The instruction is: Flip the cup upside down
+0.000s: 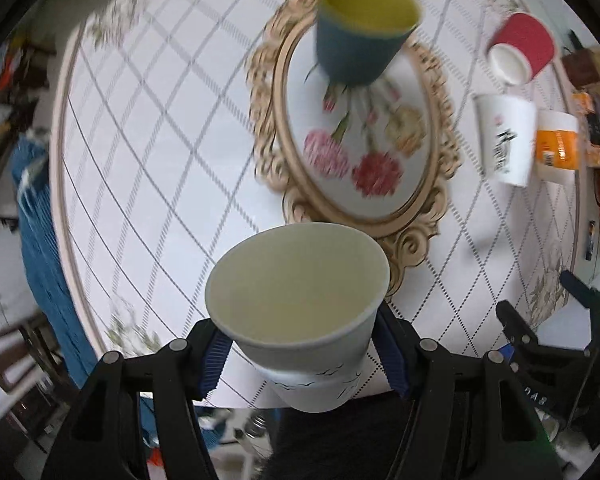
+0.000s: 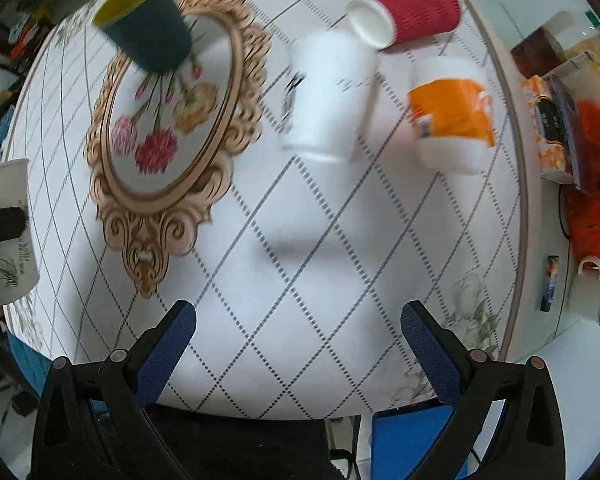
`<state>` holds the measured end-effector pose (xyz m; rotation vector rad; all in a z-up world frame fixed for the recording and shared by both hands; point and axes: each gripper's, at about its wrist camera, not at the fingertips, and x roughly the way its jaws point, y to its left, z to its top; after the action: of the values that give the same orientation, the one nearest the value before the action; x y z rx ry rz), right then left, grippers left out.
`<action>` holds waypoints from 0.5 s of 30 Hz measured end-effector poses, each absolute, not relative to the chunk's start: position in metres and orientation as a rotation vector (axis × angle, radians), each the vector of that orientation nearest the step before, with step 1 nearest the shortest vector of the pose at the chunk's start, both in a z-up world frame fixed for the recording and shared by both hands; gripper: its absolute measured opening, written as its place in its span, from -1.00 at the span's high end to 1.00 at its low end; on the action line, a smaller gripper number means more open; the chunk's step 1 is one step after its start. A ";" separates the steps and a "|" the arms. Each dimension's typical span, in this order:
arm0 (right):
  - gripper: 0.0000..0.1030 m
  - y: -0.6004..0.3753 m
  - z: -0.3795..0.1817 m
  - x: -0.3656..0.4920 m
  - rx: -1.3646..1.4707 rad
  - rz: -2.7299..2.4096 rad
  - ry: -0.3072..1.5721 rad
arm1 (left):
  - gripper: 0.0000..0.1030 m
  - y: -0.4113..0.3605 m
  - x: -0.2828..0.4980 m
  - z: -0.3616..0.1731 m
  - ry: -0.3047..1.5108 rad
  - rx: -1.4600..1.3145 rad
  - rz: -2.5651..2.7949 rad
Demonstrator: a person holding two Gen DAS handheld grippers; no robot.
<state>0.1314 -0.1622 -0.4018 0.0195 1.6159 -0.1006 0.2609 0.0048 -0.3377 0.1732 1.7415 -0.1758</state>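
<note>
Bright, even daylight, soft shadows, motion blur throughout — strong fisheye bending at edges

On my left wrist feed I see the matte black plastic left gripper (image 1: pixel 300 354), its 2 angular fingers lined with ribbed royal-blue rubber pads (image 1: pixel 214 360) and each arm fixed with 2 round silver pivot screws (image 1: pixel 176 345). My right wrist feed shows the matching matte black plastic right gripper (image 2: pixel 299 346), whose blue pads (image 2: pixel 164 354) have a fine dotted texture, with triangular cut-outs in the black arms.
</note>
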 end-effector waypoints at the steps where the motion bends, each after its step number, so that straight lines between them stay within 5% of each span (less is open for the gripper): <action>1: -1.00 -0.159 -0.406 0.130 0.013 -0.099 1.623 | -0.20 0.007 0.260 -0.343 1.749 0.164 -0.170; 15: -1.00 -0.137 -0.450 0.120 0.023 -0.082 1.690 | -0.21 0.014 0.260 -0.407 1.821 0.127 -0.143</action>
<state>0.1199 -0.1374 -0.4503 0.0234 1.6895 -0.0820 0.2596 0.0144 -0.4073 0.1273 1.8206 -0.1432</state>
